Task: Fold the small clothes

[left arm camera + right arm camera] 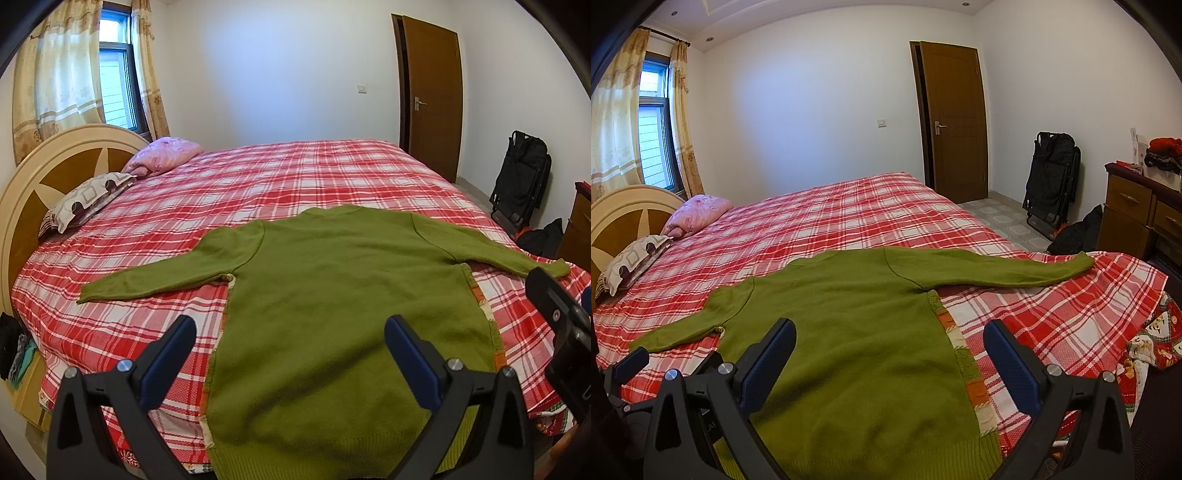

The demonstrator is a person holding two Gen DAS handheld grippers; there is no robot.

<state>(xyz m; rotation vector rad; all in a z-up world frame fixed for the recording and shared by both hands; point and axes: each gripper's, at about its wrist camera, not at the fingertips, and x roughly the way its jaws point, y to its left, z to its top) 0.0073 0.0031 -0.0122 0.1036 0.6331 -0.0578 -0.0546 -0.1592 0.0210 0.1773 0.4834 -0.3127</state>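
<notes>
Left wrist view looks down the bed [295, 173], where a green sweater [332, 295] lies flat on the red plaid bedspread, both sleeves spread out to the sides and its hem at the near edge. The left gripper [290, 336] hovers over the sweater's lower left part, jaws spread wide with nothing between them. The right gripper [890, 343] hangs over the lower right edge, jaws likewise apart. Two pillows [85, 199] sit by the headboard [22, 192].
</notes>
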